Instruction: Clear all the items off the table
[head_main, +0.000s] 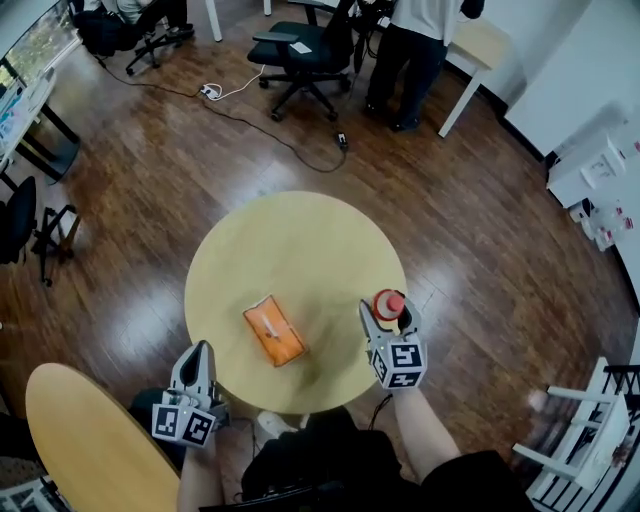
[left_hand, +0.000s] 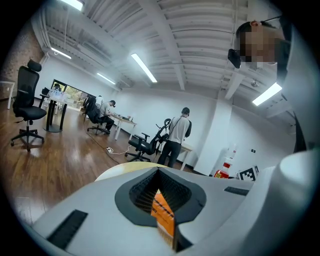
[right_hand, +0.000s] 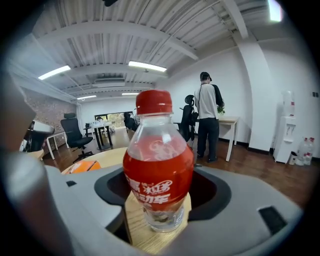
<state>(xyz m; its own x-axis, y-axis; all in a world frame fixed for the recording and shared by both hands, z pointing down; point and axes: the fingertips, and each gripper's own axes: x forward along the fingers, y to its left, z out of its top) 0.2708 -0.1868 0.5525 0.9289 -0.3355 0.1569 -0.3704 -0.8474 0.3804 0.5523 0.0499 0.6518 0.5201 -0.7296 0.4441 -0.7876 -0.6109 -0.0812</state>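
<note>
Wood floor (head_main: 150, 200) office, and we look steeply down on a round yellow desk (head_main: 300, 225) in the middle. Two things sit on it. An orange packet (head_main: 274, 331) lies flat and a bit slanted, near the middle of the desk, toward the near side. A bottle (head_main: 388, 302) with a red cap and red drink stands upright by the near right edge, well apart from the packet.

The right gripper (head_main: 388, 308) is at the bottle. Its jaws are spread with one on each side of the bottle, which stands on the desk between them. In the right gripper view we see a dark gap at both sides of the bottle, so the pads don't look to be pressing it.

The left gripper (head_main: 200, 347) is at the near left rim of the desk, pointing far. Its jaws are all but pressed together with nothing in them. Its own view shows only a thin slit, with the orange packet visible through it farther on.

On the far side a person (head_main: 415, 40) stands at a white table (head_main: 480, 45), with a black office chair (head_main: 300, 50) to the left of them. A cable (head_main: 262, 128) runs across the floor. Part of a second yellow tabletop (head_main: 80, 440) shows at near left, and a white chair (head_main: 580, 450) at near right.
</note>
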